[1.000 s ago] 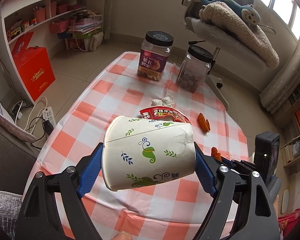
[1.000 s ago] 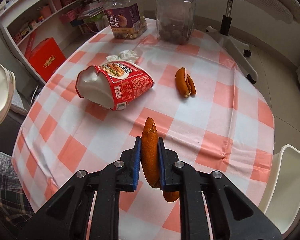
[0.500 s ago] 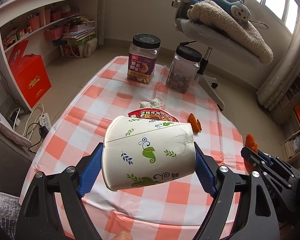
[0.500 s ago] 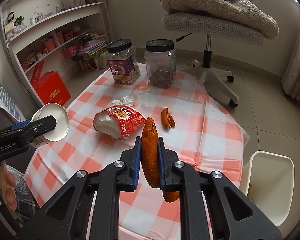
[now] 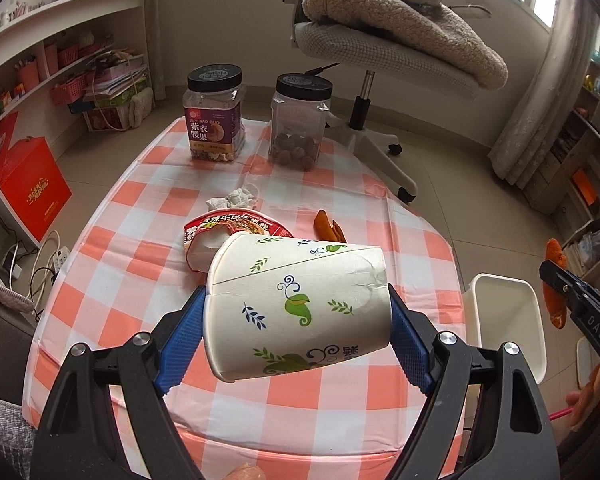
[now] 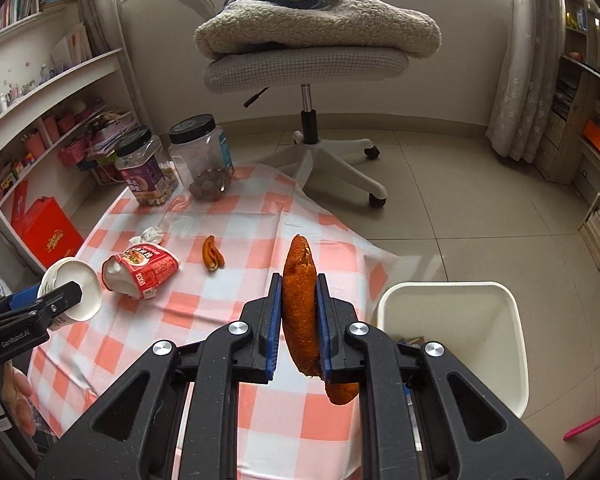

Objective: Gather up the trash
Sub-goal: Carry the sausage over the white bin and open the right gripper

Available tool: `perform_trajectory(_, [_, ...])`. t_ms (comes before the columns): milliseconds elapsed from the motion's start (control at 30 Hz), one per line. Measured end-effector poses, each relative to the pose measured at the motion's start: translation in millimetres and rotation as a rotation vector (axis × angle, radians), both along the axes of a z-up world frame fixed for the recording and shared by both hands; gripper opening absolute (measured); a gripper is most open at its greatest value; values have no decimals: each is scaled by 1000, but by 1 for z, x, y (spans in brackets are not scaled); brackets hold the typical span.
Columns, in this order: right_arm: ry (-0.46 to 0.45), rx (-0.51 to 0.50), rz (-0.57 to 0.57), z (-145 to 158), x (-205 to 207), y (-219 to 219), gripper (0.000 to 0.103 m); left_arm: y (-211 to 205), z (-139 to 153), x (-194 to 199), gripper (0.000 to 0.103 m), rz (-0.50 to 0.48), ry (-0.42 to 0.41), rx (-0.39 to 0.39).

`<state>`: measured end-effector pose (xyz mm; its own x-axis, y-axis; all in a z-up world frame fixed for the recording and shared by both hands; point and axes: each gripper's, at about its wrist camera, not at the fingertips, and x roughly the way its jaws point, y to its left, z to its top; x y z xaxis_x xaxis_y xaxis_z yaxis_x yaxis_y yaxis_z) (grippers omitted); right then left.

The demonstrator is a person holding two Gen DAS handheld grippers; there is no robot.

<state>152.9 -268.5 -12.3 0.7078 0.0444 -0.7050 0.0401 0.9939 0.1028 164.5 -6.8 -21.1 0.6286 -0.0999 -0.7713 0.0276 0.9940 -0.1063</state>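
Note:
My left gripper (image 5: 296, 320) is shut on a white paper cup (image 5: 296, 304) with green leaf prints, held on its side above the checked table (image 5: 148, 248). It also shows in the right wrist view (image 6: 70, 288). My right gripper (image 6: 298, 320) is shut on an orange peel strip (image 6: 300, 304), held high beside the table's right edge, left of a white trash bin (image 6: 512, 320). The bin also shows in the left wrist view (image 5: 500, 280). On the table lie a red noodle cup (image 6: 144, 270) on its side, a second orange peel (image 6: 212, 256) and a crumpled tissue (image 6: 150, 234).
Two black-lidded clear jars (image 5: 216, 112) (image 5: 300, 120) stand at the table's far end. An office chair (image 6: 308, 68) with a blanket and a monkey toy stands behind. Shelves and a red box (image 5: 28, 188) are at the left.
Both grippers have risen and pulled back from the table. The right gripper has swung right with the peel, so the white bin has come into view under it.

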Motion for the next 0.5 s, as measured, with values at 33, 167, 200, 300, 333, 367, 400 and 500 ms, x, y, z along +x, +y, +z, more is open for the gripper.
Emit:
perform_trajectory(33, [2,3,-27,0,-1,-11,15,-7,-1,0,81,-11,-1,0])
perform_trajectory(167, [6,-4,-139,-2,-9,-50,15,-36,-2,-2,81,-59,-10,3])
perform_trajectory(200, [10,2,-167,-2,-11,-60,15,-45,-3,-2,81,-72,-12,3])
perform_trajectory(300, [17,-5,-252,-5,-19,-88,16,-68,-3,-3,81,-117,-19,-3])
perform_trajectory(333, [18,-14,-280,-5,-21,-96,19,-77,-4,-3,81,-136,-21,-6])
perform_trajectory(367, [18,-31,-314,-5,-23,-104,22,-87,-4,-5,81,-155,-26,-5])
perform_trajectory(400, [19,-52,-344,-5,-26,-111,30,-96,-4,-6,81,-174,-33,-2])
perform_trajectory(500, [6,-96,-455,-2,-37,-135,87,-126,-6,-9,81,-234,-49,-4])
